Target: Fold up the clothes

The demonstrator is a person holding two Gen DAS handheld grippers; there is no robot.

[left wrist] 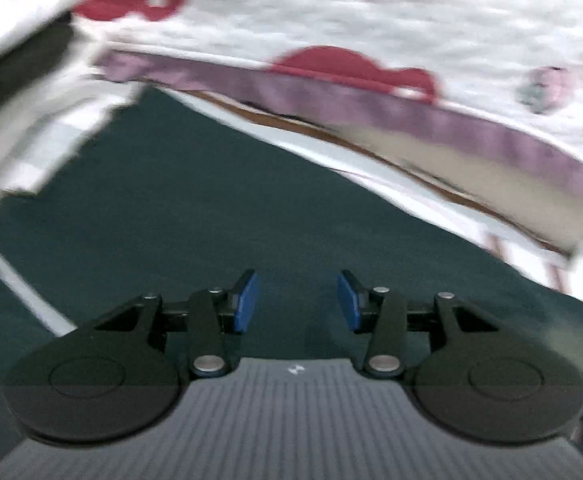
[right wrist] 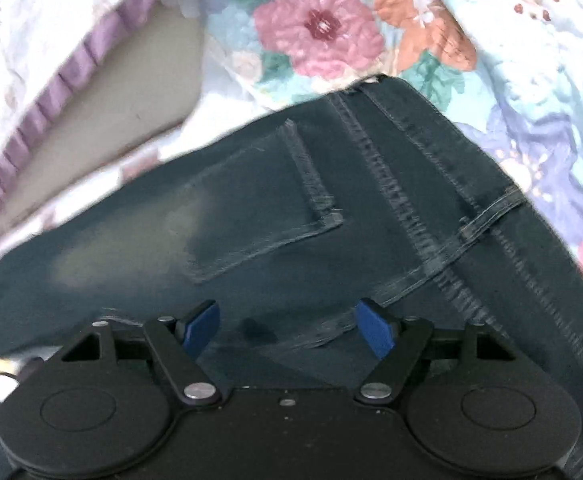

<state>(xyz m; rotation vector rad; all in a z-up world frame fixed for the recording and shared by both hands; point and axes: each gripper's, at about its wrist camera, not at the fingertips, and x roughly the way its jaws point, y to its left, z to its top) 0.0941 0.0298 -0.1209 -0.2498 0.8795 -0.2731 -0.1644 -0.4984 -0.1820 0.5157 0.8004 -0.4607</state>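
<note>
Lying flat on the floral bedspread (right wrist: 531, 80): dark jeans (right wrist: 331, 208).

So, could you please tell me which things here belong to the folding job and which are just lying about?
Part of the job:
- dark jeans
- left gripper, open, holding nothing
- right gripper, open above the jeans

Just lying about:
- floral quilt
- white cover with red shapes and purple trim
</note>
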